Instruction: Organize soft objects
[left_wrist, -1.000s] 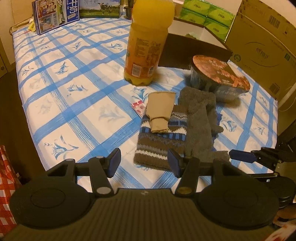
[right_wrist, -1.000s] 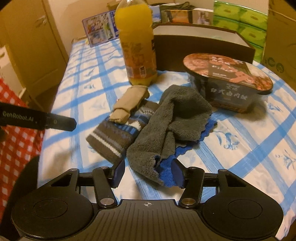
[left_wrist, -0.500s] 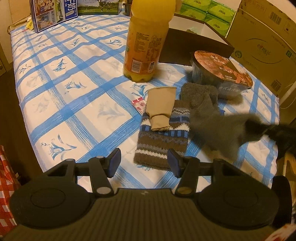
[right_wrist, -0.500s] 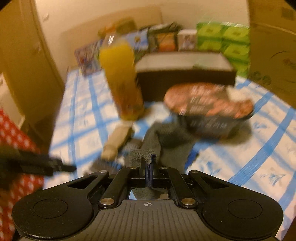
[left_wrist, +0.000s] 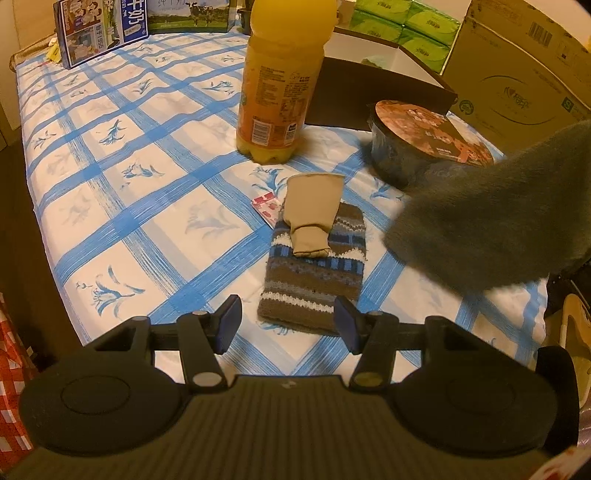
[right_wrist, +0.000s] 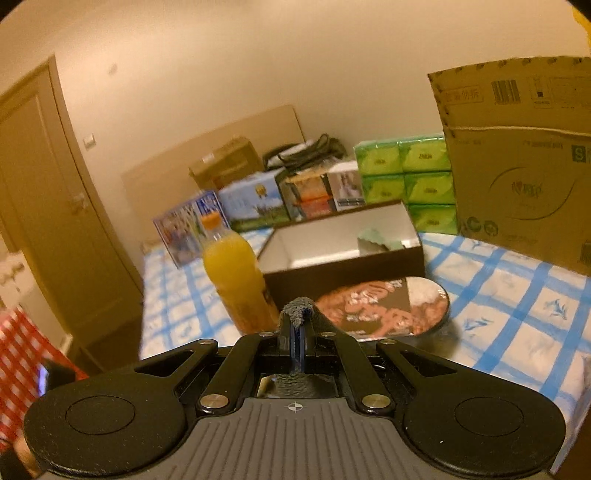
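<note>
My right gripper (right_wrist: 297, 334) is shut on a fuzzy grey sock (right_wrist: 300, 307); a tuft pokes up between its pads. In the left wrist view that grey sock (left_wrist: 491, 221) hangs in the air at the right, off the table. A striped knit sock (left_wrist: 314, 273) lies flat on the blue-checked cloth with a beige sock (left_wrist: 310, 214) lying partly on it. My left gripper (left_wrist: 286, 325) hovers open just in front of the striped sock, nothing between its fingers. An open dark box (right_wrist: 343, 254) with a white inside stands behind, a pale green cloth in its corner.
An orange juice bottle (left_wrist: 284, 81) and a lidded noodle bowl (left_wrist: 424, 144) stand beyond the socks. A small red-and-white packet (left_wrist: 266, 206) lies by the beige sock. A big cardboard carton (right_wrist: 517, 162), green tissue packs (right_wrist: 406, 173) and milk cartons (left_wrist: 99, 29) line the far side.
My right gripper shut on the grey sock and lifted it off the table, tilting upward. The blue cloth under the sock is no longer seen. The left gripper kept still.
</note>
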